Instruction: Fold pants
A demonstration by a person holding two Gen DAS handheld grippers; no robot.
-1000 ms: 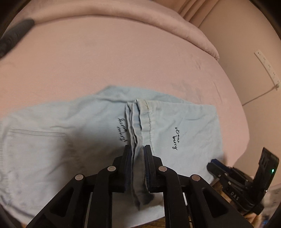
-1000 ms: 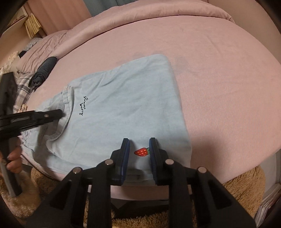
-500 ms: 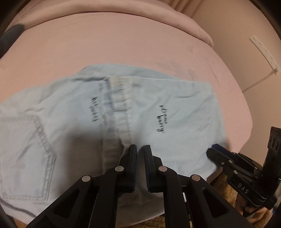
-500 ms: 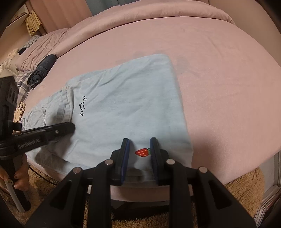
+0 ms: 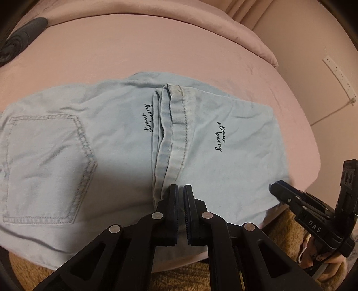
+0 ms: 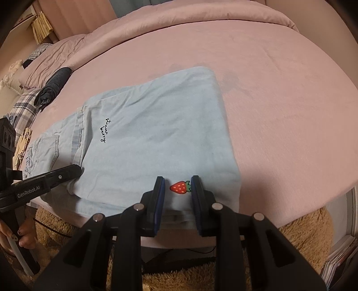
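Note:
Light blue pants (image 5: 111, 138) lie folded on the pink bed, also in the right wrist view (image 6: 156, 134). The leg hems (image 5: 172, 125) lie across the seat beside a back pocket (image 5: 44, 165). My left gripper (image 5: 180, 190) is shut and empty at the near end of the hems; it also shows in the right wrist view (image 6: 76, 170). My right gripper (image 6: 177, 181) straddles the fold's near edge around a red strawberry patch (image 6: 179, 187), jaws apart with fabric between them; it also shows in the left wrist view (image 5: 277, 188).
A rolled dark garment (image 6: 53, 87) lies at the bed's far left, by a plaid pillow (image 6: 24, 107). A pink duvet (image 6: 201, 13) is bunched along the back. A tan fuzzy rug (image 6: 302, 241) lies below the bed edge. A wall with a power strip (image 5: 337, 73) stands at the right.
My left gripper let go of the leg hems, laid them on the seat, and closed empty near their end. The right gripper stayed at the strawberry patch.

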